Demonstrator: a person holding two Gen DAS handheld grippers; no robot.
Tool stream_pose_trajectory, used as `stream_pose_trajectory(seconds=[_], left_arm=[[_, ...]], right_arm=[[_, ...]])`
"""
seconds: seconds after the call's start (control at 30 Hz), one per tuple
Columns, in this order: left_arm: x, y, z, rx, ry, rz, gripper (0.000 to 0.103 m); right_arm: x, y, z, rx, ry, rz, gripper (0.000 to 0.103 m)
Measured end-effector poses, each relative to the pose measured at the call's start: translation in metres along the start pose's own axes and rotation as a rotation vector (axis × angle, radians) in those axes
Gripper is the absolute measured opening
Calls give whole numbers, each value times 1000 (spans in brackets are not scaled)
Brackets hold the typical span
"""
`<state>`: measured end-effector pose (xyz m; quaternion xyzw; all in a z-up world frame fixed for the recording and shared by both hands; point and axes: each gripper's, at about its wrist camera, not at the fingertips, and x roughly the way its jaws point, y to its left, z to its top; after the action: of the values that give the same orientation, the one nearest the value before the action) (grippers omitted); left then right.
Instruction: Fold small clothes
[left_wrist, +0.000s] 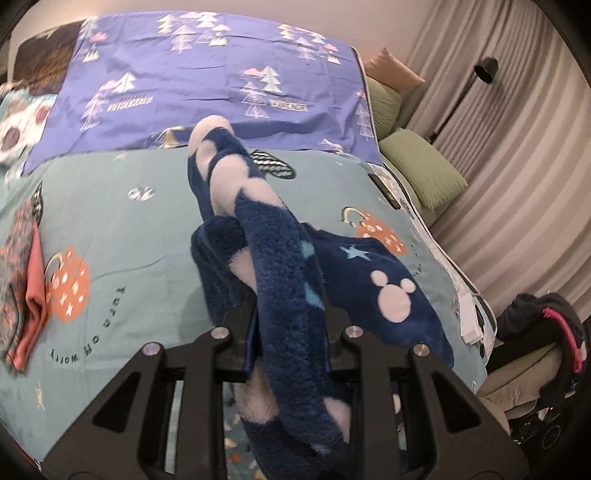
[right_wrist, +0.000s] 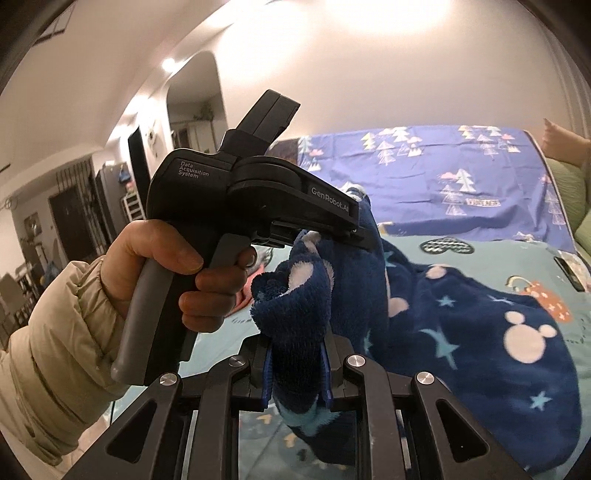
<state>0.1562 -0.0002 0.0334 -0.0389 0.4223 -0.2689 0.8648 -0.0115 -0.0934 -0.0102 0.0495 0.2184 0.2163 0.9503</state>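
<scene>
The left gripper (left_wrist: 291, 314) was closed on a bunched fold of the navy fleece garment (left_wrist: 280, 280), its fingers pressing the cloth from both sides. The garment, patterned with pale mouse-head shapes and light-blue stars, rose out of the jaws toward twelve o'clock in the left wrist view, with a flap trailing toward four o'clock onto the teal bedsheet (left_wrist: 122, 236). The right gripper (right_wrist: 297, 363) was likewise clamped on a thick roll of the same garment; blue pads (right_wrist: 266, 373) were visible pressing its sides. In the right wrist view the left gripper's body sat at about ten o'clock, held by a hand (right_wrist: 162, 266) in a beige padded sleeve (right_wrist: 55, 350), its fingers buried in the fleece. The remainder of the garment draped toward four o'clock across the sheet. A purple tree-print cover (left_wrist: 207, 85) lay beyond at twelve o'clock. Folded clothes (left_wrist: 26, 280) lay at nine o'clock in the left wrist view, and green cushions (left_wrist: 424, 170) at two o'clock.
</scene>
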Motion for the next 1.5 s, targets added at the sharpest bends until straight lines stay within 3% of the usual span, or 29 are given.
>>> stream_pose_trajectory(seconds=[0.33, 0.63, 0.87, 1.13, 1.3, 1.37, 1.5], left_arm=[[20, -86, 19, 110, 20, 37, 27], [75, -175, 30, 220, 125, 67, 27], [126, -229, 12, 327, 230, 86, 28], [166, -247, -14, 404, 315, 142, 37], [166, -250, -22, 433, 301, 129, 48], [162, -250, -22, 423, 280, 113, 49], [130, -244, -14, 344, 221, -1, 49]], right_arm=[[-49, -57, 3, 104, -117, -37, 18], [-94, -121, -8, 269, -191, -104, 17], [-123, -173, -34, 441, -180, -129, 16], [-124, -197, -70, 571, -100, -126, 16], [-119, -206, -90, 646, -58, -95, 16], [-119, -209, -94, 673, -49, -80, 16], [-119, -212, -99, 697, -28, -92, 18]])
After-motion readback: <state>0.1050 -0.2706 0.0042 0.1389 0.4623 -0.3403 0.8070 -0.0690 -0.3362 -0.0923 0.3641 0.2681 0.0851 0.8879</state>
